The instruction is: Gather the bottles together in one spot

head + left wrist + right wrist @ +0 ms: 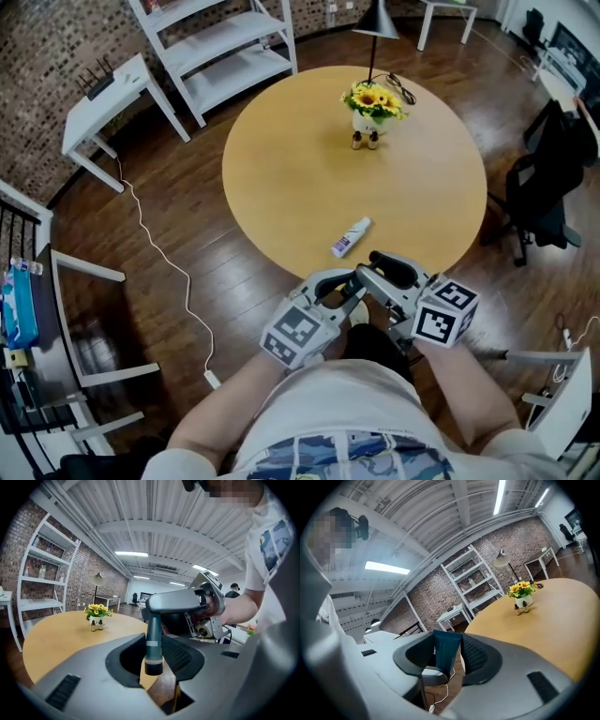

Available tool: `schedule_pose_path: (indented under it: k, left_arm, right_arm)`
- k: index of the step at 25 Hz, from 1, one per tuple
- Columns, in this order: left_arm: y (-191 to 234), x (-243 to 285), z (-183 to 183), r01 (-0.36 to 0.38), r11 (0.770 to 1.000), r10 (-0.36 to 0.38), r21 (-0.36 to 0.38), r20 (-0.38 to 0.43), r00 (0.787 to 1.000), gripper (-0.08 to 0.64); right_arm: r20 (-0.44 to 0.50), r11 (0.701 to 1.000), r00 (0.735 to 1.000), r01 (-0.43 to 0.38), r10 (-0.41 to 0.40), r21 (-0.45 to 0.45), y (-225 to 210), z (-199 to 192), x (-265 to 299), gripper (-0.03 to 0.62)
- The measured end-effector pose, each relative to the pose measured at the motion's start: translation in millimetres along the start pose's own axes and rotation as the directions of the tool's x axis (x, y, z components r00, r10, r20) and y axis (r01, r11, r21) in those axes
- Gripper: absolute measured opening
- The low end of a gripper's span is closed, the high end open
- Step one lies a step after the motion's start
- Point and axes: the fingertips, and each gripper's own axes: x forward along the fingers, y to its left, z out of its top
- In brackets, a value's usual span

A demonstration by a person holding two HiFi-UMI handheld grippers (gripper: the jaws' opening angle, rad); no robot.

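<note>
Dark teal plastic tube bottle (pixel 153 634): off the worktop, upright with its cap down, held between both pairs of jaws close to the person's body.
Left gripper (pixel 154 670): about level, turned across toward the other gripper. Its jaws are closed on the tube's cap end.
Right gripper (pixel 448 656): about level, reaching in just above the left jaws. Its jaws are clamped on the tube's flat crimped end, which spans pad to pad.
Forearms: both rise from the bottom of the head view, with the marker cubes side by side just short of the round pale-wood worktop (pixel 281 169).
White bottle with purple cap (pixel 351 236): lying on its side on the worktop, nearest ahead of the jaws.
Two small brown bottles (pixel 366 141): upright, far beyond the jaws, just before the white pot of sunflowers (pixel 373 103).
Around: white shelf unit (pixel 220 47) and black lamp (pixel 377 23) past the far edge; black office chair (pixel 548 178) off to the jaws' right.
</note>
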Motion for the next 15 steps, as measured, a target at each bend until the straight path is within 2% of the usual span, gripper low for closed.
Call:
schedule_pose_path:
  k: [3, 5, 7, 11, 15]
  left_arm:
    - [2, 1, -9, -0.005, 1.0, 0.005, 0.0, -0.022, 1.0, 0.118]
    - [15, 3, -18, -0.046, 0.999, 0.047, 0.012, -0.076, 0.996, 0.176]
    - [33, 4, -23, -0.096, 0.995, 0.096, 0.0, -0.117, 0.988, 0.19]
    - [69, 9, -21, -0.177, 0.979, 0.161, -0.103, -0.153, 0.975, 0.19]
    - [99, 17, -16, -0.258, 0.944, 0.225, -0.208, -0.168, 0.96, 0.19]
  right_arm:
    - [-0.002, 1.0, 1.0, 0.009, -0.009, -0.022, -4, -3, -1, 0.186]
    - [0.012, 0.998, 0.999, 0.034, -0.034, -0.046, -21, 5, -3, 0.186]
    - [0.027, 0.991, 0.996, 0.086, -0.084, -0.102, -49, 23, -4, 0.186]
    - [0.05, 0.952, 0.98, 0.201, -0.195, -0.23, -129, 65, -3, 0.186]
    - [0.083, 0.914, 0.959, 0.282, -0.27, -0.291, -210, 99, 11, 0.186]
